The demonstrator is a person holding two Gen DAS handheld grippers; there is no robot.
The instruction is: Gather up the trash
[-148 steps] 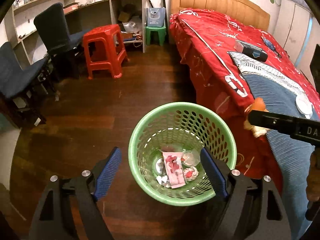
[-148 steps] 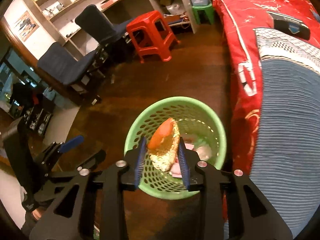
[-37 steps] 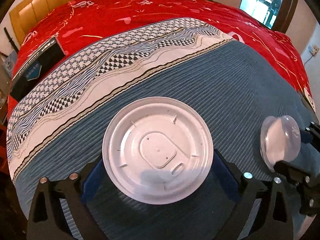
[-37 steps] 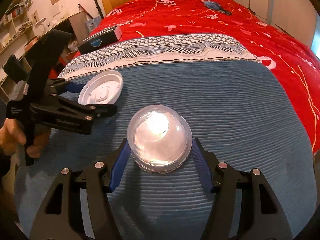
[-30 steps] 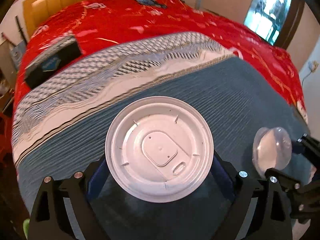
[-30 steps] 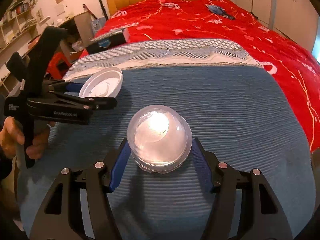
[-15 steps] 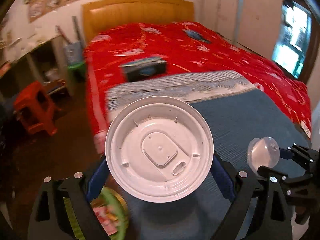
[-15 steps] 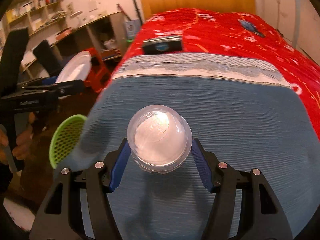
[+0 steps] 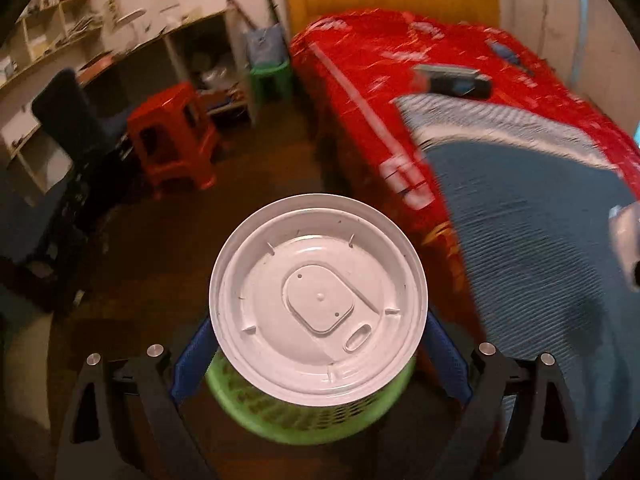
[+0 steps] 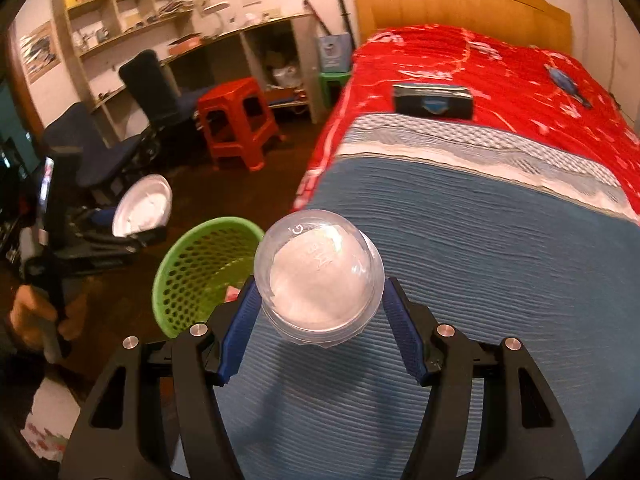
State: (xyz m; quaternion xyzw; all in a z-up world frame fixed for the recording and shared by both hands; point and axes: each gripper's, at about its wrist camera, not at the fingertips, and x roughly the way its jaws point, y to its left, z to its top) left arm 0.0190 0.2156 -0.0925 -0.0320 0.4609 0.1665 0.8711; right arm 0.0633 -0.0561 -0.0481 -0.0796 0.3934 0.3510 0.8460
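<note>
Where embossing shows, the clear dome lid (image 10: 319,280) reads "G".

One green basket (image 10: 200,264), one white flat lid (image 9: 318,306), one clear dome lid (image 10: 320,276), two grippers (image 9: 318,344) (image 10: 320,328), one bed (image 10: 500,240), one red stool (image 10: 236,120), one green stool (image 9: 270,80), two dark chairs (image 10: 156,88) (image 10: 92,152).

The left tongs (image 9: 319,354) hold a round white plastic lid (image 9: 319,306) directly above the green perforated plastic basket (image 9: 312,412) on the floor. The right tongs (image 10: 316,332) hold a clear domed plastic lid (image 10: 319,276) over the bed's edge; the basket sits left of them, the ribbed blue blanket (image 10: 500,264) ahead and right.
</note>
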